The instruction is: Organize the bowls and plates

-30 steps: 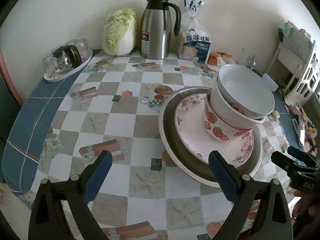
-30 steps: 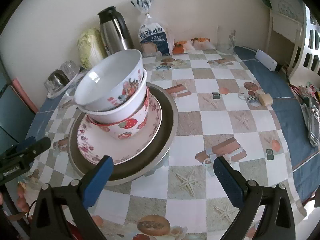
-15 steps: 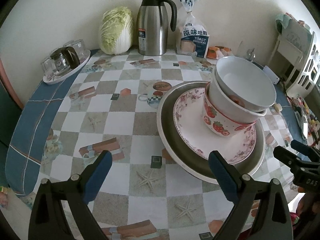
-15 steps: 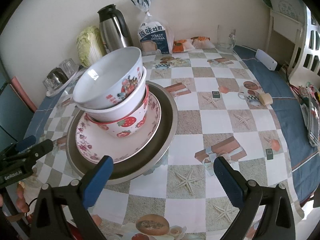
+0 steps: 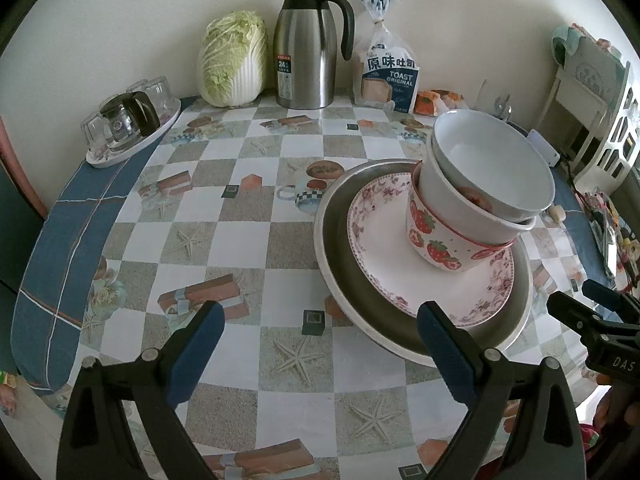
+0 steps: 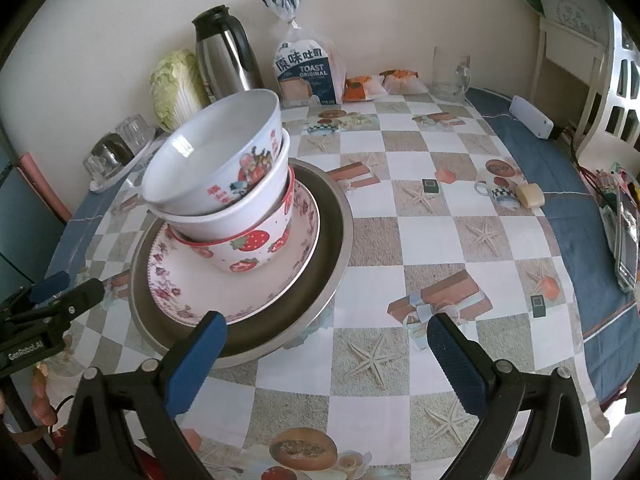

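Observation:
A stack stands on the table: a large metal plate (image 5: 340,264) (image 6: 332,240), a floral plate (image 5: 384,240) (image 6: 200,292) on it, then a strawberry bowl (image 5: 436,240) (image 6: 248,248) holding two white bowls (image 5: 492,168) (image 6: 212,168), tilted. My left gripper (image 5: 320,336) is open and empty, low over the table left of the stack. My right gripper (image 6: 324,344) is open and empty, near the stack's front right rim. Each gripper shows at the edge of the other's view.
At the back wall stand a cabbage (image 5: 234,64), a steel thermos jug (image 5: 306,44), a toast bag (image 5: 390,72) and a glass mug (image 6: 450,74). A tray of glasses (image 5: 128,124) sits back left. A phone (image 6: 626,236) lies at the right edge.
Both grippers have drawn back a little from the stack, so it looks slightly farther off. The stack has not moved. Both grippers stay open.

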The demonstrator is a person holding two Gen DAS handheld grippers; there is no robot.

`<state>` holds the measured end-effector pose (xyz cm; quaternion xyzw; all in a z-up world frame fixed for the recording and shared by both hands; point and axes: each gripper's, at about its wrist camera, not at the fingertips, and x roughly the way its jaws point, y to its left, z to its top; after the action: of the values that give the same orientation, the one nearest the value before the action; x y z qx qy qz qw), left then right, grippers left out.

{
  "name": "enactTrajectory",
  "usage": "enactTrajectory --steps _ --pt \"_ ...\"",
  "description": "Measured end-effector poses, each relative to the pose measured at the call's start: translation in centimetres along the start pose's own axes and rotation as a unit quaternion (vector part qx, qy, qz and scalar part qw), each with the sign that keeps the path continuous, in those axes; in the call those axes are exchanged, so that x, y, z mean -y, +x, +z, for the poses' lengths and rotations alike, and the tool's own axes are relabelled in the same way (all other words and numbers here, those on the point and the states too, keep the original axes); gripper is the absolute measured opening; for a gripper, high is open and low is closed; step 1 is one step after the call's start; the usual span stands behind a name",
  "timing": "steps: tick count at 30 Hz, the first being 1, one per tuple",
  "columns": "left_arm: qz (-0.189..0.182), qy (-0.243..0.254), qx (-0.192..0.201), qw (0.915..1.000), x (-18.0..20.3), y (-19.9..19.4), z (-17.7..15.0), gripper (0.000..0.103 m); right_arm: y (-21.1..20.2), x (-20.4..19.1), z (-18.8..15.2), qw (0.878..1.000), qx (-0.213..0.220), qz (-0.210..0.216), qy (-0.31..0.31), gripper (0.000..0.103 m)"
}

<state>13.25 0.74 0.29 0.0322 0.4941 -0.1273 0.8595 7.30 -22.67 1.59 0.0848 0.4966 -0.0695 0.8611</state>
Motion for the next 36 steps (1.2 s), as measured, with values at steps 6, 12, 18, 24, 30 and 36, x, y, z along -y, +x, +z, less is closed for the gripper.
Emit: enactTrajectory --steps 6,12,18,24,30,36 --pt "0.000 0.000 -0.002 1.0000 0.01 0.11 -0.03 0.097 0.01 0.00 0.00 1.000 0.000 0.000 0.000 0.102" --pt "-0.001 0.001 -0.005 1.0000 0.03 0.28 -0.05 0.097 0.14 0.04 -0.11 1.000 -0.002 0.000 0.000 0.102" --pt "-0.002 0.000 -0.009 1.0000 0.02 0.49 -0.10 0.097 0.44 0.09 -0.19 1.000 -0.006 -0.001 0.000 0.102" --pt "-0.003 0.003 -0.010 0.9999 0.06 0.49 -0.07 0.097 0.56 0.02 -0.09 1.000 -0.009 -0.001 0.000 0.102" --pt "-0.005 0.002 -0.010 0.9999 0.10 0.50 -0.06 0.097 0.59 -0.02 -0.07 1.000 -0.010 -0.002 -0.001 0.102" --pt "-0.011 0.001 -0.013 0.9999 0.20 0.59 -0.09 0.097 0.68 -0.06 -0.11 1.000 -0.011 -0.002 -0.002 0.102"
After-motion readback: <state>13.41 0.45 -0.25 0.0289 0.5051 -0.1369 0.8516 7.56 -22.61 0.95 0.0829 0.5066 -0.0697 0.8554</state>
